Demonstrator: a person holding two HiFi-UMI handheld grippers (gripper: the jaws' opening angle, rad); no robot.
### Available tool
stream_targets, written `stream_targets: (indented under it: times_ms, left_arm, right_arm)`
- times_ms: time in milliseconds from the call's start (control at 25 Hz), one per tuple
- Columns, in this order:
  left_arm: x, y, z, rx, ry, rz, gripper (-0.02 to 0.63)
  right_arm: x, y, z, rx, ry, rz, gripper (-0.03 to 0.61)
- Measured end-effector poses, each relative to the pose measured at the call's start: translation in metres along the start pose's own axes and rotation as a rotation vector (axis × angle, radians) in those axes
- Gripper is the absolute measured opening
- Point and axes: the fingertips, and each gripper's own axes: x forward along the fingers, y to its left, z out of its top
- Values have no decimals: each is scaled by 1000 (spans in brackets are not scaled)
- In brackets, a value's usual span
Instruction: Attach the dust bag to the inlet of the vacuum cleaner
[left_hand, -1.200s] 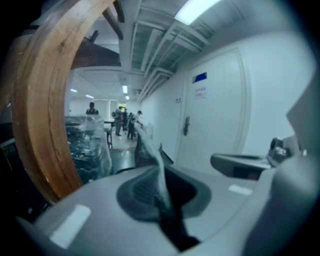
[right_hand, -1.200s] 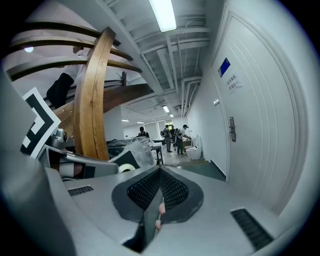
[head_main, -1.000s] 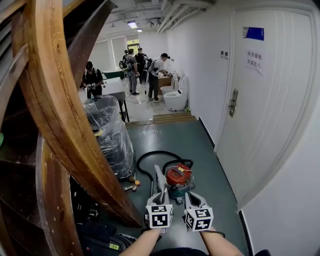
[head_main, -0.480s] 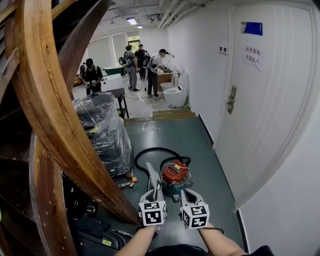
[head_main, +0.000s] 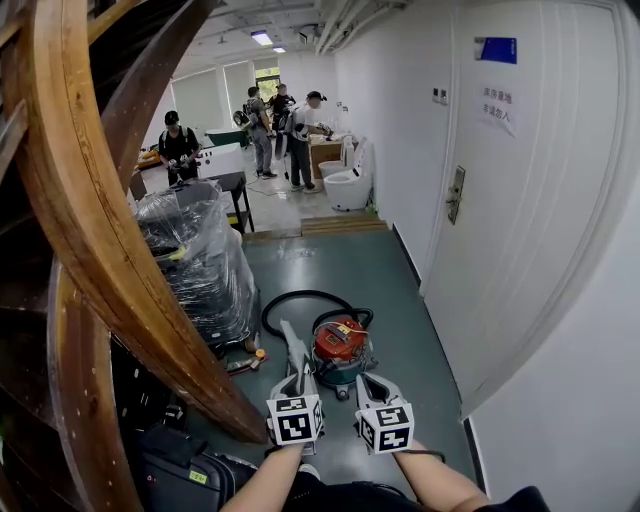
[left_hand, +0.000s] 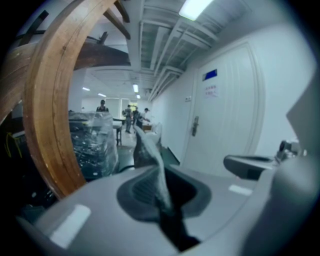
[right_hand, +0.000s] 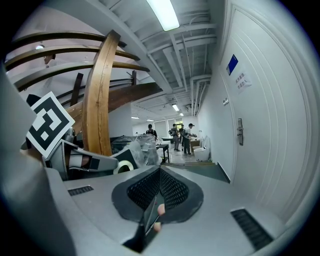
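Reaching forward side by side, the left gripper (head_main: 292, 386) pinches a limp grey dust bag (head_main: 296, 350) (thin, creased); the right gripper (head_main: 371, 388), pressed together, is empty near the round red-topped vacuum cleaner (head_main: 338, 341).

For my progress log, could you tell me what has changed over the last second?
The left gripper and right gripper slid slightly left in the head view, but so did the whole scene; they sit as before relative to the vacuum cleaner. Nothing was grasped or released: the left keeps the dust bag, the right stays shut.

White door (head_main: 530, 230), grey floor (head_main: 330, 262)
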Motion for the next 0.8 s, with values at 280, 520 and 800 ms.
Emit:
stream_targets:
  times_ms: [280,520,800]
  left_arm:
    - [16,-4,-3,1,0,-19,25]
    - [47,4,0,-26,4,-28,25]
    - [91,17,13,-35,3,-32,26]
  right_arm:
    - [13,-11,-8,9,10,-3,-2]
    - [36,-26,-7,0,16,-16,-2]
    - [78,-45,-6,4,32,-28,-2]
